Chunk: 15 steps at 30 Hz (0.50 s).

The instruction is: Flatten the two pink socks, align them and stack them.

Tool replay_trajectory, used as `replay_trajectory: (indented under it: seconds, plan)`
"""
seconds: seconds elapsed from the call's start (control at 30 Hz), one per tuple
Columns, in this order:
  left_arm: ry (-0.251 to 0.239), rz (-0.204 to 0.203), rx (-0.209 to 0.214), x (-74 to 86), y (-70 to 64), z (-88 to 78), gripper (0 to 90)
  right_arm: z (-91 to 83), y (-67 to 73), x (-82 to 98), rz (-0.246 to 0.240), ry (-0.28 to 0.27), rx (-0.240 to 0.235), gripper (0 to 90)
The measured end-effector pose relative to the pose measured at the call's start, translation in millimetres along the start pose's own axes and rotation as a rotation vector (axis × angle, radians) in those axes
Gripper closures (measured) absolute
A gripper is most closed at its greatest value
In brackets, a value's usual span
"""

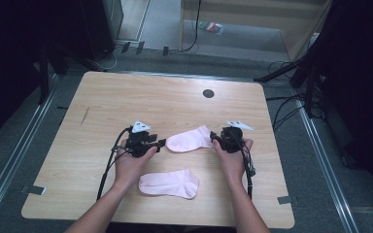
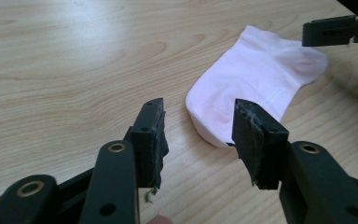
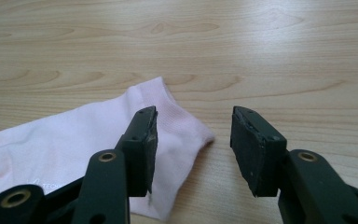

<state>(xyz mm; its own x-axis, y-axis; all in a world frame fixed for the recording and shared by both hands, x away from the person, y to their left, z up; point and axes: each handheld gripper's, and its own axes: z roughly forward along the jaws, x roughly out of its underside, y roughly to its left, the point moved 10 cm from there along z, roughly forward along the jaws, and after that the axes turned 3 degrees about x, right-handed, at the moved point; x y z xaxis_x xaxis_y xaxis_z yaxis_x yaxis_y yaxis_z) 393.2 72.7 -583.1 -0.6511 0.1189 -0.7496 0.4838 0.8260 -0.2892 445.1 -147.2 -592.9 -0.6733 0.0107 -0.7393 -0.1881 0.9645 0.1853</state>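
I have two pink socks on the wooden table (image 1: 126, 97). The far sock (image 1: 190, 139) lies flat between my two claws, its toe end pointing toward nine o'clock and its cuff toward three o'clock. The near sock (image 1: 169, 184) lies flat too, at about six o'clock from the far one and well apart from it, between my forearms. My left claw (image 1: 162, 142) sits at nine o'clock of the far sock, just beside its toe end; in the left gripper view the left claw (image 2: 198, 135) stands open with the toe of the far sock (image 2: 256, 74) lying on the table just beyond the gap, and neither pad presses on it. My right claw (image 1: 213, 136) sits at three o'clock of the far sock, at its cuff. In the right gripper view the right claw (image 3: 193, 140) is open as well: the cuff of the far sock (image 3: 74, 135) lies under and beside one jaw, while the other jaw stands over bare wood, so nothing is gripped. A small dark round hole (image 1: 208, 93) sits in the table at twelve o'clock, well apart from the socks.
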Motion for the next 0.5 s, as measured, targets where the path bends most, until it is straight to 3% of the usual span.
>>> replay_trajectory:
  seconds: [0.2,0.33,0.47,0.5]
  plan:
    - [0.071,0.002,-0.01,9.0,-6.2,16.5,64.8,7.3,7.6,3.0,-0.025,0.028,-0.019,52.3]
    - [0.122,0.01,-0.031,16.0,-6.4,22.5,71.0,9.8,14.5,8.7,-0.074,0.049,-0.021,54.0]
    - [0.137,0.014,-0.02,18.2,-7.4,24.3,77.5,10.7,16.3,12.9,-0.095,0.068,-0.011,62.1]
    - [0.14,0.014,-0.022,18.6,-7.1,24.9,82.6,10.8,17.2,13.7,-0.099,0.071,-0.018,66.5]
